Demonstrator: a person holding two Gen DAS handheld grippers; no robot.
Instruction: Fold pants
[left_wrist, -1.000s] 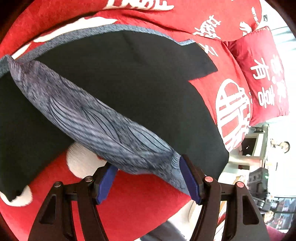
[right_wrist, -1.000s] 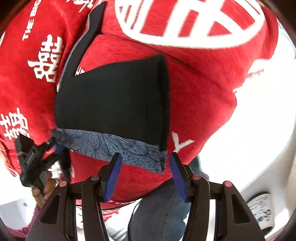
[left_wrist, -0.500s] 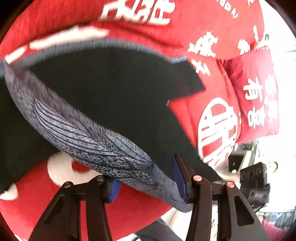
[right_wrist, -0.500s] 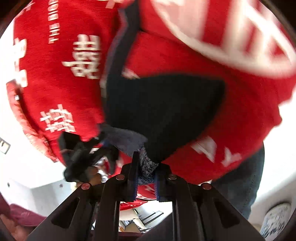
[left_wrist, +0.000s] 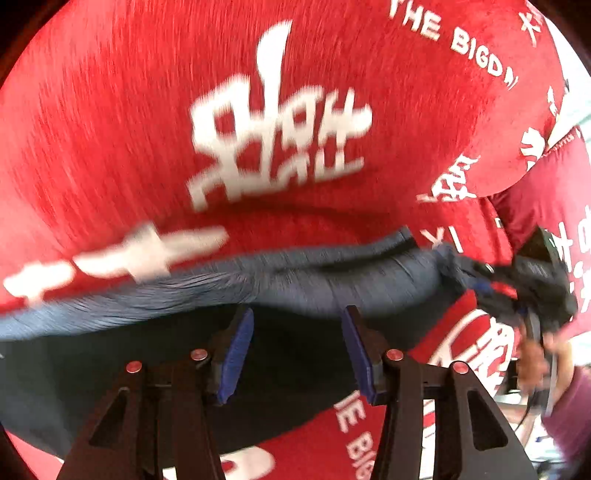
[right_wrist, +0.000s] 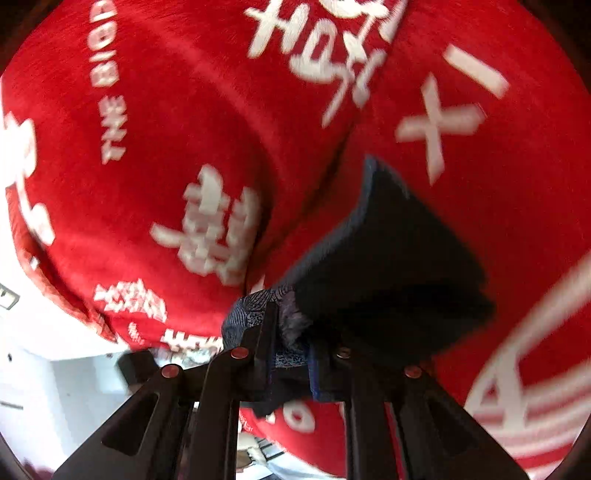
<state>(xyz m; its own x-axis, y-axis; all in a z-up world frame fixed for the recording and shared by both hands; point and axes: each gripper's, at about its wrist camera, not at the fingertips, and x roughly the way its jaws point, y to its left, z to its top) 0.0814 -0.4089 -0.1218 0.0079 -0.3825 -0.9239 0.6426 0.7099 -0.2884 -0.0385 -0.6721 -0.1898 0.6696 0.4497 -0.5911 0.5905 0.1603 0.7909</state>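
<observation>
The left gripper (left_wrist: 297, 350) stands wide, its blue-padded fingers (left_wrist: 236, 354) parted over the black pants with a blue-grey patterned waistband (left_wrist: 295, 354), with no cloth pinched between them. The pants lie on the red fleece blanket with white lettering (left_wrist: 147, 110); the waistband runs crosswise just beyond the fingertips, toward the right gripper (left_wrist: 491, 288) at its far end. In the right wrist view, the right gripper (right_wrist: 291, 339) is narrow, clamped on bunched waistband cloth, and the dark fabric (right_wrist: 388, 266) stretches away across the blanket (right_wrist: 147, 147).
</observation>
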